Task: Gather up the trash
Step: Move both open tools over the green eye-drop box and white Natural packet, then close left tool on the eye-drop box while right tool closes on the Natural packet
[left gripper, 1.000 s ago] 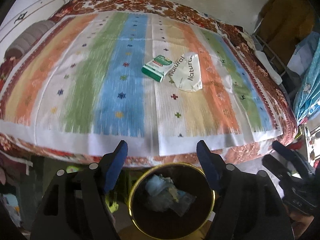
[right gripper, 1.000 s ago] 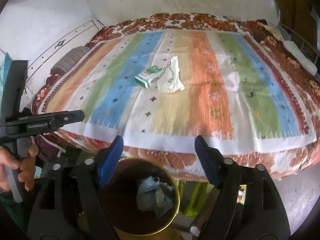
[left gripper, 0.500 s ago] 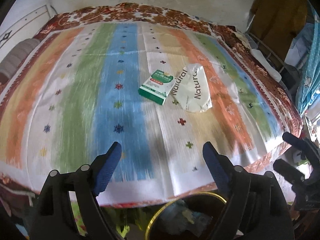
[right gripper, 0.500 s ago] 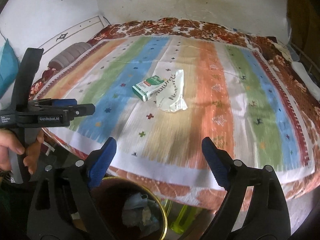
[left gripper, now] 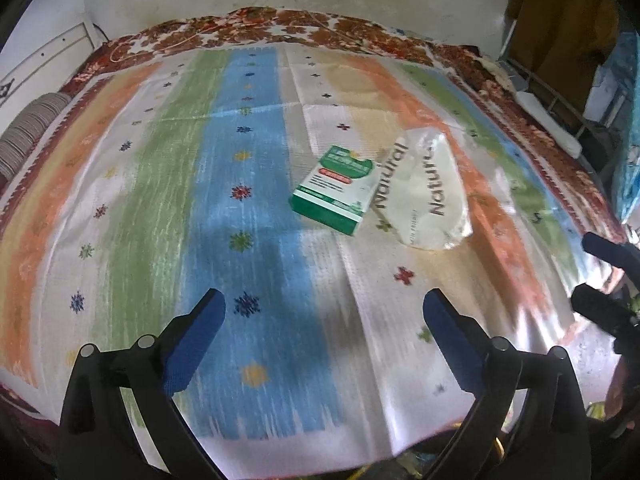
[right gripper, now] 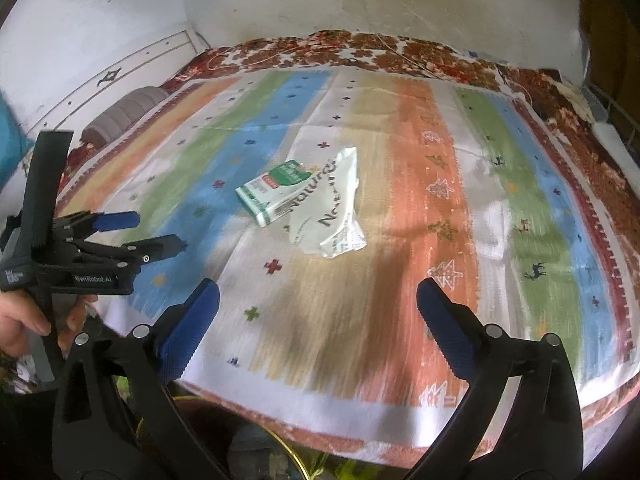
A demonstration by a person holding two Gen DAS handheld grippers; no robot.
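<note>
White wrapper (left gripper: 428, 192) reads "Natural", touching green carton (left gripper: 336, 190).

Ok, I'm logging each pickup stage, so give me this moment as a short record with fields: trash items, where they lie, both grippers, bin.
trash: green box; white wrapper printed "Natural"
position: both mid-bed on the striped cloth, side by side, the wrapper's edge at the box
left gripper: open, empty, above the cloth, short of the box
right gripper: open, empty, above the cloth, short of the wrapper
bin: only a gold rim shows below the bed's near edge; contents not visible
collected now: nothing held
</note>
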